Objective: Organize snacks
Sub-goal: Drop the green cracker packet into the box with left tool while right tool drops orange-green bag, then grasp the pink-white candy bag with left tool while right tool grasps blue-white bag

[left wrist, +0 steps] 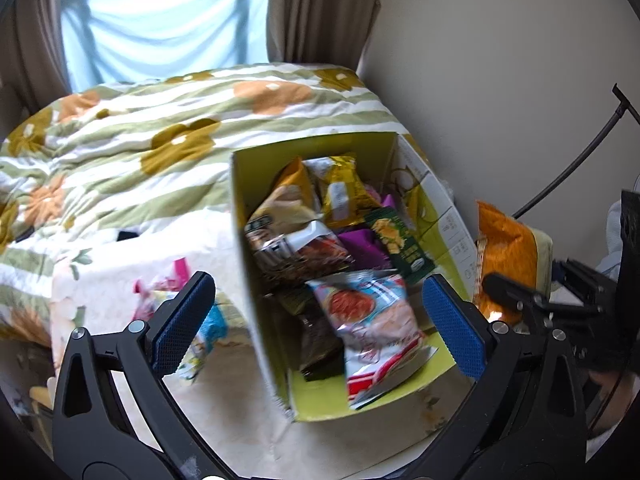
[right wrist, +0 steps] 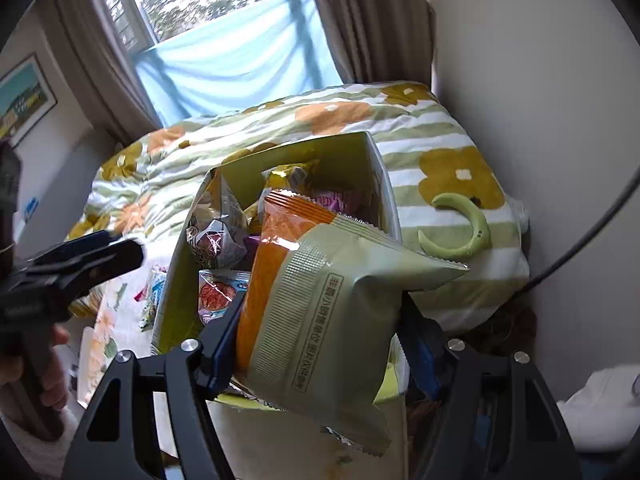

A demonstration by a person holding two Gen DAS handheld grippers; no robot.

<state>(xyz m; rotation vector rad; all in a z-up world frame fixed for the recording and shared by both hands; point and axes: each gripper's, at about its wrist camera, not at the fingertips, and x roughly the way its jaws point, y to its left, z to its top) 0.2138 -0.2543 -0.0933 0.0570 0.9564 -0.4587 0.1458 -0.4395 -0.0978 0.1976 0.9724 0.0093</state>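
A yellow-green cardboard box (left wrist: 240,184) stands open on the floral cloth, filled with several snack packets. A pink, white and red packet (left wrist: 372,328) lies at its near end. My left gripper (left wrist: 320,324) hangs over that end, open wide, its blue pads (left wrist: 184,320) touching nothing. In the right wrist view my right gripper (right wrist: 320,344) is shut on an orange and pale green snack bag (right wrist: 320,300), held above the box (right wrist: 176,272) at its near right corner. The same bag (left wrist: 504,256) shows right of the box in the left wrist view.
Loose pink and blue packets (left wrist: 160,292) lie on the cloth left of the box. A flowered green-striped quilt (left wrist: 120,152) spreads behind it, with a pale green crescent piece (right wrist: 460,232) on it. A wall (left wrist: 500,80) and a black cable (left wrist: 568,172) close the right side.
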